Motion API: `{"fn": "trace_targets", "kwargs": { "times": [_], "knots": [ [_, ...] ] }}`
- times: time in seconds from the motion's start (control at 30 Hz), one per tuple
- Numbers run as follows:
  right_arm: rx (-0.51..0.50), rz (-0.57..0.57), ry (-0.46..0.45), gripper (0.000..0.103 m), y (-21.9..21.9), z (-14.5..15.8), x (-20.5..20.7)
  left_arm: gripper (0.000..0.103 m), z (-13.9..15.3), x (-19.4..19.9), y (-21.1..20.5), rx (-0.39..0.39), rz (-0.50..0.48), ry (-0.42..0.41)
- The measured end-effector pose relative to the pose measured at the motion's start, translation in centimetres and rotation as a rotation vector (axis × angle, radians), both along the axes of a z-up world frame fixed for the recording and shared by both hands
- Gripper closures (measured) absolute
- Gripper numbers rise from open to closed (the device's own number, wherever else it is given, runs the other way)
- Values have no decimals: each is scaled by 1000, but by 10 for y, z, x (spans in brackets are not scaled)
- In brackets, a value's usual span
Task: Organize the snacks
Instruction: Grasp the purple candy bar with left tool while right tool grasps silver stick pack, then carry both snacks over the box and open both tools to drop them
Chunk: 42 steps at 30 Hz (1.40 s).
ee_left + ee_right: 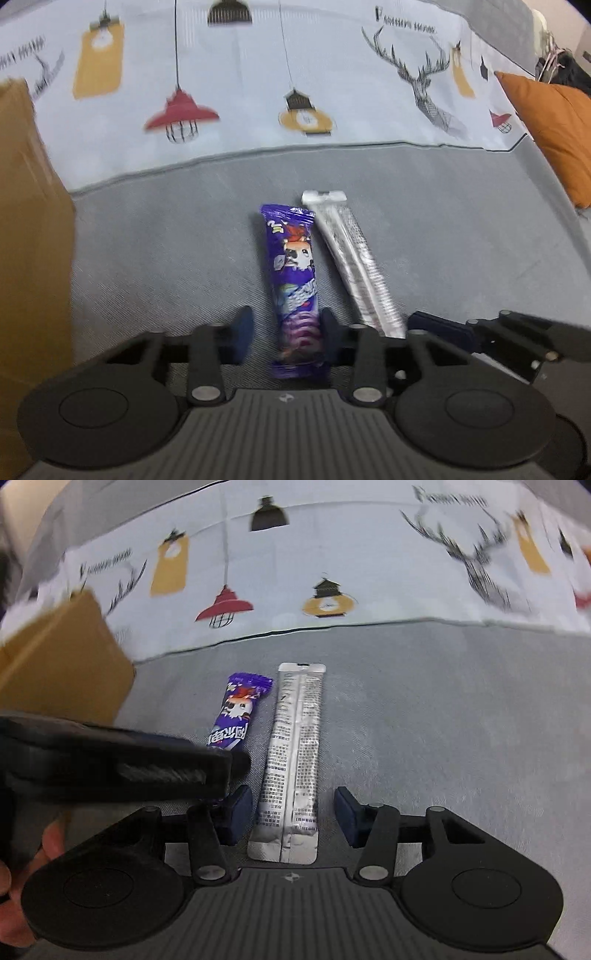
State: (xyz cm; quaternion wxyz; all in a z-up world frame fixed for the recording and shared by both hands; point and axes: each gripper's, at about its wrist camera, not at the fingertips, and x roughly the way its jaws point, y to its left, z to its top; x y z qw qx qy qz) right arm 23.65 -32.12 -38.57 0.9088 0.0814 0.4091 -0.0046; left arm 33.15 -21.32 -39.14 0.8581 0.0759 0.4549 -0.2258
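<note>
Left tongs (286, 326) straddle a purple snack (295, 280), right tongs (293, 812) a silver packet (291, 760); contact is unclear, blurred.

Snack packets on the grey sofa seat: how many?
2. The purple foil snack packet lies between the left gripper fingers; the silver foil stick packet lies beside it, between the right gripper fingers. Others may be hidden.

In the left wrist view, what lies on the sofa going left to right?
Cardboard box → purple snack bar → silver snack stick → right gripper → orange cushion.
</note>
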Motion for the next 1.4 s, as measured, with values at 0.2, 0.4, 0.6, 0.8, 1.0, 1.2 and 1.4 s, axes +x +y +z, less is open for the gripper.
{"fn": "trace_targets", "kwargs": {
  "times": [0.2, 0.4, 0.6, 0.8, 1.0, 1.2, 1.4],
  "knots": [
    [-10, -6, 5, 71, -6, 2, -9, 77, 8, -9, 18, 1, 82, 64],
    [49, -21, 85, 70, -20, 9, -55, 74, 11, -58, 46, 95, 71, 82],
    [-25, 16, 30, 36, -18, 12, -57, 40, 4, -74, 38, 127, 14, 7],
    [9, 64, 44, 39, -18, 9, -34, 82, 6, -55, 35, 72, 32, 14],
    [35, 36, 84, 75, -34, 6, -29, 85, 13, -56, 35, 66, 48, 58],
    [95, 14, 36, 84, -35, 24, -52, 85, 49, -82, 42, 18, 29, 20],
    [69, -54, -29, 85, -14, 65, -86, 86, 104, -112, 68, -73, 39, -46]
  ]
}}
